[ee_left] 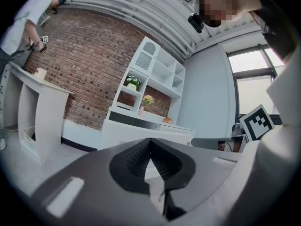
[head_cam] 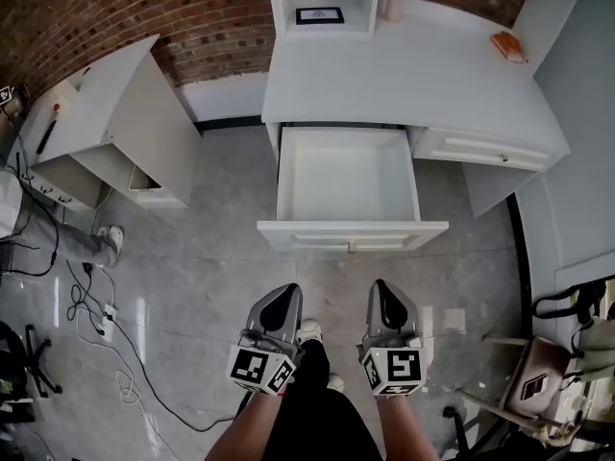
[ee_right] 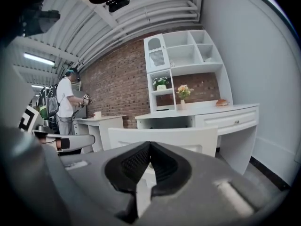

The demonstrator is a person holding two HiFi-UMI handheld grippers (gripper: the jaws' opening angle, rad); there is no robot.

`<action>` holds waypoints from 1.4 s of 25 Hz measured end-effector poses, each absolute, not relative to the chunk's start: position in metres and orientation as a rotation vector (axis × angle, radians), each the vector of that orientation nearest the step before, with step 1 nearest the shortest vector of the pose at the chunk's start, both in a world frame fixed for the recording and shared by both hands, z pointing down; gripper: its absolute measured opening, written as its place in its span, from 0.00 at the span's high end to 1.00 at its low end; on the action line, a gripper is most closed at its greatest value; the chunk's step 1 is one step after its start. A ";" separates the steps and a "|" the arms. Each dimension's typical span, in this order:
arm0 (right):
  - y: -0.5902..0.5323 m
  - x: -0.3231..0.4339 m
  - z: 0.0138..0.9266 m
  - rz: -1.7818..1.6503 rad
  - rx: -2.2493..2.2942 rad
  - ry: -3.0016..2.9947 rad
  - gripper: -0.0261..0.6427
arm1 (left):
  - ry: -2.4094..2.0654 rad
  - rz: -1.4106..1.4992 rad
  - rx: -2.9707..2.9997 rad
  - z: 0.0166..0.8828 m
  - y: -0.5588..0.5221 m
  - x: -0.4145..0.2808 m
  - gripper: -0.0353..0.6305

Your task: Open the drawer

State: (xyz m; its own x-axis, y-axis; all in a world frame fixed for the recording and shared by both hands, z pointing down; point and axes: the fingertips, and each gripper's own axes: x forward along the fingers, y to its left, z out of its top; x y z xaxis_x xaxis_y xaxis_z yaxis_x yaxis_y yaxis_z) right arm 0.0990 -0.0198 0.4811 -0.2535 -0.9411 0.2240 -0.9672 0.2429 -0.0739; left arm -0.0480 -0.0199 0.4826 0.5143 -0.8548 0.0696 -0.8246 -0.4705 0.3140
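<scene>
Head view: the drawer [head_cam: 352, 235] stands pulled out of the white desk [head_cam: 423, 75], ahead of the left gripper [head_cam: 279, 301] and right gripper [head_cam: 389, 298] and well apart from both. Left gripper view: jaws together, holding nothing. Right gripper view: jaws together and empty, with the drawer's white front beyond the tips

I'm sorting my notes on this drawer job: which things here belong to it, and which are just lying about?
Job:
drawer, already open
desk
left tongs, shut, empty
right tongs, shut, empty

Lying about:
vase
frame
cables
chair
</scene>
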 end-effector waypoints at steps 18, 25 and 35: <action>0.047 0.104 0.393 0.279 1.785 -2.456 0.96 | -1.295 -0.103 2.546 0.404 0.031 -0.047 0.94; 0.062 0.104 0.354 0.245 1.772 -2.495 0.96 | -1.296 -0.139 2.564 0.368 0.039 -0.046 0.94; 0.083 0.105 0.317 0.208 1.725 -2.565 0.96 | -1.299 -0.156 2.564 0.334 0.057 -0.046 0.94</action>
